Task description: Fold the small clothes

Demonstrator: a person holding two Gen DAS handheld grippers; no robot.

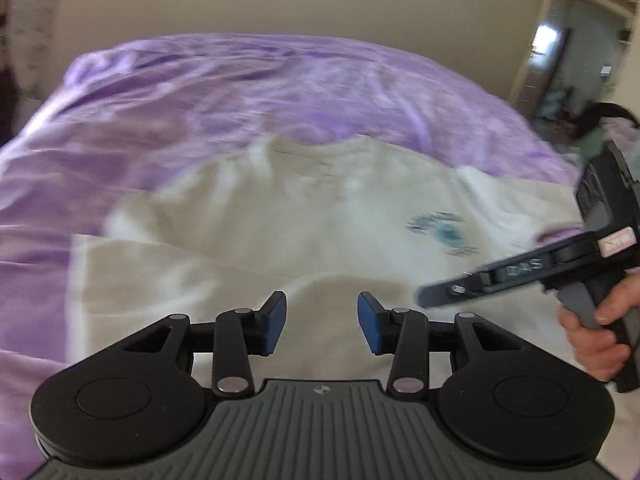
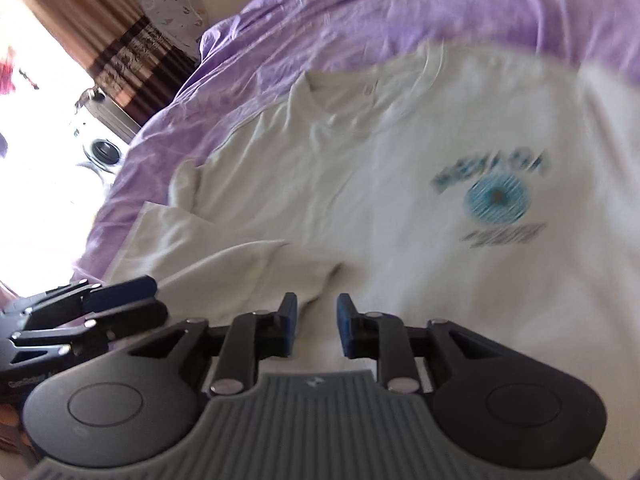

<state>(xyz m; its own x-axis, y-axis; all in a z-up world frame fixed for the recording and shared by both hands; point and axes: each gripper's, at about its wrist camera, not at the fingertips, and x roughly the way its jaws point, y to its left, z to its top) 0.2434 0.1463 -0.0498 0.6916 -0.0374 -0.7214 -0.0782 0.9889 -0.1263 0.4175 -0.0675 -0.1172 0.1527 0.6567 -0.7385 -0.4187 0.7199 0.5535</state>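
Observation:
A white T-shirt [image 1: 320, 208] [image 2: 360, 160] lies front up on the purple bed, collar at the far side, with a round blue print [image 1: 444, 232] [image 2: 496, 196] on its chest. My left gripper [image 1: 322, 322] hovers low over the shirt's near part, its blue pads apart and nothing between them. In the right wrist view it shows at the left edge [image 2: 136, 300], by the folded sleeve. My right gripper [image 2: 317, 324] is open too, over the shirt's near hem area, with only cloth below the gap. From the left wrist view it reaches in from the right [image 1: 428, 296], held by a hand [image 1: 596, 332].
The purple bed cover [image 1: 240, 92] [image 2: 400, 8] spreads beyond the shirt on all sides. A doorway [image 1: 580, 60] opens at the far right. A brown curtain [image 2: 100, 20], a bright window, a patterned pillow [image 2: 172, 4] and a round-fronted appliance [image 2: 102, 148] stand beside the bed.

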